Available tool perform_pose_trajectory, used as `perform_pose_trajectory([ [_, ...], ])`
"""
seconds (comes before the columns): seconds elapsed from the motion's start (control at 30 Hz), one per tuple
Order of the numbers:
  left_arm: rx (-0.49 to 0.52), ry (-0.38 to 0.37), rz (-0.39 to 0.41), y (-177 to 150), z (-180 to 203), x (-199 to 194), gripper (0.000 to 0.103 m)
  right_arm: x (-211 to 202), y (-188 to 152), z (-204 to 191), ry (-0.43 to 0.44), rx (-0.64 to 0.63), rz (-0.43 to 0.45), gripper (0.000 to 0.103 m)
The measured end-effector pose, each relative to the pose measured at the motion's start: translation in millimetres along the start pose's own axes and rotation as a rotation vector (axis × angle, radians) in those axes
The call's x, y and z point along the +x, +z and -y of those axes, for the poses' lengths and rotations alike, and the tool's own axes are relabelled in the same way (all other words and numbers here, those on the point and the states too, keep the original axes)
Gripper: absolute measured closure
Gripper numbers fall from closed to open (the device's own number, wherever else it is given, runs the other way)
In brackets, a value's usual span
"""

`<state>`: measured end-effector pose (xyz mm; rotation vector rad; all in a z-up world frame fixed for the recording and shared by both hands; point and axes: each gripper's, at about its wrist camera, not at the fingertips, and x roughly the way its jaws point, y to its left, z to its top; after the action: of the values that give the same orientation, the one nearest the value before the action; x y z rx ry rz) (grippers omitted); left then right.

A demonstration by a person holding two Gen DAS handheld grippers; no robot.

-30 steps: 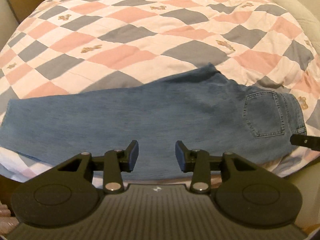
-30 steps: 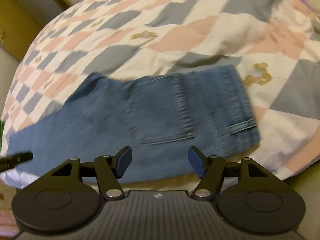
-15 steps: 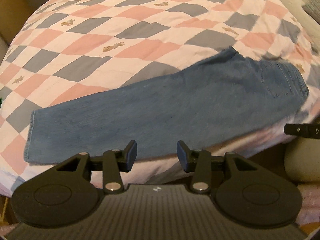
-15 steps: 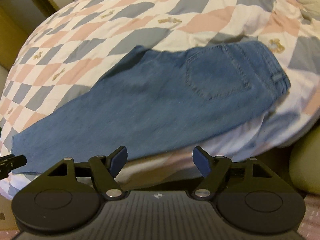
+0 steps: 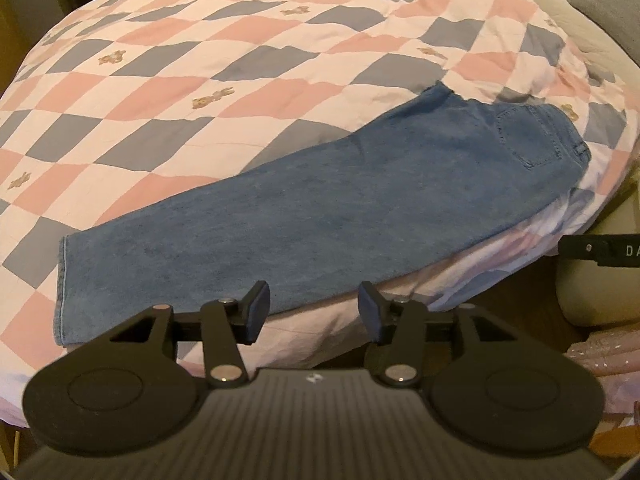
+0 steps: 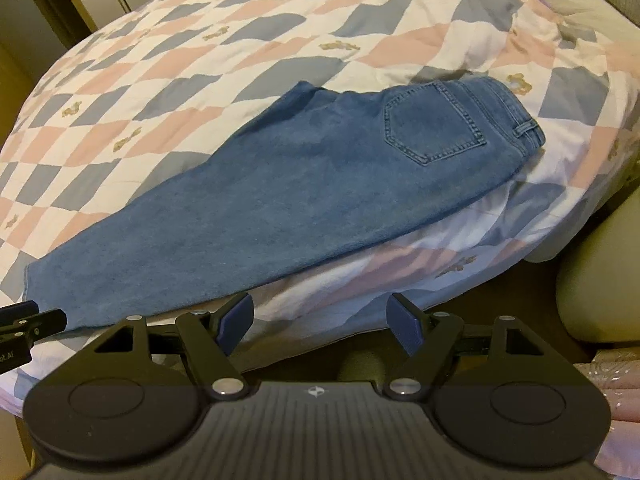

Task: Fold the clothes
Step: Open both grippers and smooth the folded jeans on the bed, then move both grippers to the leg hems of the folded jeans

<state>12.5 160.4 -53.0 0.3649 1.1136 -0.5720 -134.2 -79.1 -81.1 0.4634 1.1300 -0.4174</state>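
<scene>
The jeans (image 5: 320,216) lie flat on the quilted bed (image 5: 200,60), already doubled leg on leg, with their long axis running along the bed's near edge. The hem (image 5: 62,280) sits toward the near left corner. The waistband (image 6: 520,120) and back pocket (image 6: 434,128) sit toward the right side, angled a little away from the edge.

Your left gripper (image 5: 310,312) hovers just off the near edge, its jaws well apart and holding nothing. The denim's near border lies just beyond its fingertips, and the hem lies to its left. Your right gripper (image 6: 320,324) is likewise wide open and empty. It hangs lower, in front of the mattress side, with the jeans above and ahead of it and the waistband up to its right.

The coming move turns on one relation: the garment lies crosswise to both tools, so each end falls to the nearer hand. The left is nearer the hem and the right is nearer the waist.

A likely next fold brings hem to waist, or the reverse, along that long axis.

There is open quilt beyond the jeans for sliding or laying the cloth. On the near side there is little margin, and the denim's lower border almost reaches the bed's rounded edge. A pale cushion (image 6: 600,272) stands beside the bed at the right.
</scene>
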Motion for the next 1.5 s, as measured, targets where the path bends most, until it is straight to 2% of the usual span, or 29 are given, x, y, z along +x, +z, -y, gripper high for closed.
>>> perform_pose_trajectory([
  [0.3,-0.033,0.039,-0.037,45.4,-25.2,36.5,0.059,48.8,41.4,-22.9,0.051,-0.035,-0.069,0.027],
  [0.5,0.011,-0.011,-0.061,73.9,-48.4,59.8,0.059,66.0,63.3,-21.7,0.097,0.027,-0.067,0.027],
  [0.6,0.106,-0.047,-0.076,85.2,-68.1,73.9,0.059,70.3,59.2,-21.4,0.134,0.102,-0.064,0.027],
  [0.73,0.312,-0.077,-0.113,98.5,-96.6,99.6,0.059,76.3,47.4,-32.3,0.123,0.202,-0.039,0.028],
  [0.87,0.482,-0.202,-0.124,98.4,-135.7,118.2,0.059,79.5,9.3,-72.9,0.082,0.381,-0.015,0.028],
  [1.0,0.642,-0.228,-0.145,80.9,-177.2,128.5,0.059,72.1,-55.6,-132.9,0.090,0.628,0.045,0.029],
  [1.07,0.683,-0.215,-0.171,68.4,-199.4,129.0,0.059,69.1,-88.2,-169.9,0.134,0.719,0.068,0.029],
  [1.13,0.686,-0.238,-0.196,58.7,-220.5,128.7,0.059,72.0,-115.1,-207.5,0.145,0.769,0.028,0.032],
  [1.23,0.706,-0.224,-0.228,43.1,-245.8,134.8,0.059,71.8,-137.4,-253.2,0.184,0.780,0.005,0.033],
  [1.5,0.758,-0.209,-0.259,16.7,-286.9,138.0,0.059,81.7,-160.1,-311.2,0.217,0.809,0.013,0.033],
])
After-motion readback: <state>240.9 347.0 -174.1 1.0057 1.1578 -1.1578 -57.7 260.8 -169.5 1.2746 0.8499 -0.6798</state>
